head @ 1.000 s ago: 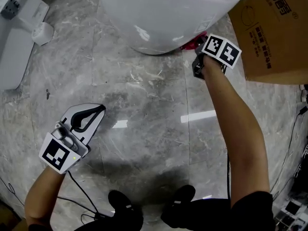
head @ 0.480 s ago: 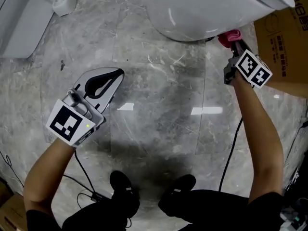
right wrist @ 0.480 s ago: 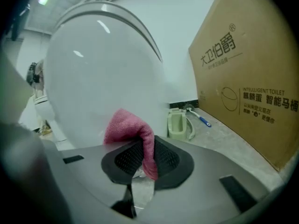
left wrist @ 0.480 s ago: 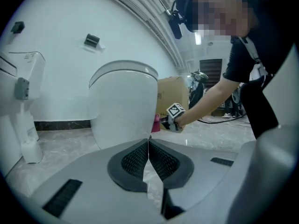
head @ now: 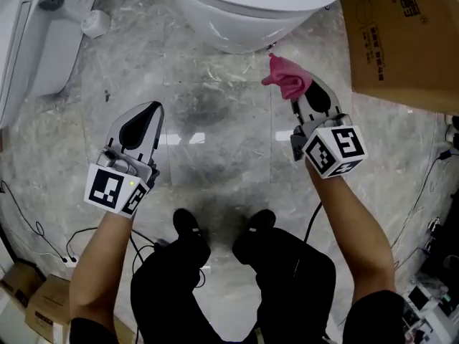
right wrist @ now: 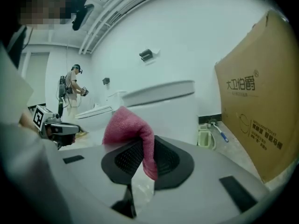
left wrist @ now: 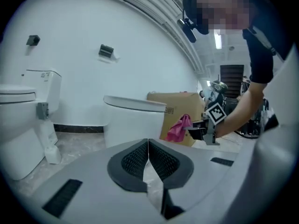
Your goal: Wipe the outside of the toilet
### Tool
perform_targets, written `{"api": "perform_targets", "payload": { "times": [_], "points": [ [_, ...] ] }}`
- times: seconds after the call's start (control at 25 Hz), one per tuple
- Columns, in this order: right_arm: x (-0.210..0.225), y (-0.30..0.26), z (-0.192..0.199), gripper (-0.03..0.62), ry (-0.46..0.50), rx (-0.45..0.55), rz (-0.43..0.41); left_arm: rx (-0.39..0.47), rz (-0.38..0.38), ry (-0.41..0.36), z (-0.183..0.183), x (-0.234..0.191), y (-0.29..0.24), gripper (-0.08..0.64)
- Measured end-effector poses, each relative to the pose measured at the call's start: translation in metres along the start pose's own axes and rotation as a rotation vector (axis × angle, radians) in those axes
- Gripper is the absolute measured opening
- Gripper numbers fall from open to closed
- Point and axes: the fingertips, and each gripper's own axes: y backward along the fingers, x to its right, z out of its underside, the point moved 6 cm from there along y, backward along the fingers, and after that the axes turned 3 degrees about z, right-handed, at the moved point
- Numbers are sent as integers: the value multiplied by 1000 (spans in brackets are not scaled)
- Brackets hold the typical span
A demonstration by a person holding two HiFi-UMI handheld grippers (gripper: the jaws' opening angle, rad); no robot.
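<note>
A grey marbled floor [head: 215,156] is seen across the whole head view, and the person's legs and dark shoes are planted on it at the bottom. The white toilet [head: 254,13] is set at the top of that view, with its rounded front turned toward the person. A large brown cardboard box [head: 401,41] with printed characters is stood just beside the toilet on the right. A second white toilet [head: 39,49] is placed well apart at the far left. The left gripper [head: 147,113] is held low over the floor, left of the toilet and apart from it; its jaws are pressed together with nothing between them. The right gripper [head: 310,99] is held in front of the toilet's right side, and its jaws are clamped on a pink cloth [head: 287,77]. The cloth is bunched above the jaw tips and draped down between the pads; it is held near the bowl's front, and in the left gripper view it is seen clear of the porcelain. A toilet brush [right wrist: 218,132] is propped in a pale holder by the box.
</note>
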Motion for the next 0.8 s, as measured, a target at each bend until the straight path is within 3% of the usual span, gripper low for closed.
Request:
{"api": "perform_targets", "payload": {
  "times": [0.12,0.36,0.64,0.8],
  "points": [
    [-41,47,-44,72,5,1,-32,-4,-24,72,-45,30,33,17],
    [-110,140,-158,72,17,40,-103,13,7,71,-166,94,88,17],
    [-171,253,-332,72,102,123,-207,132,46,93,-326,148,147,17],
    [-194,293,-413,72,110,220,-182,198,88,70,-389,164,177,17]
  ]
}}
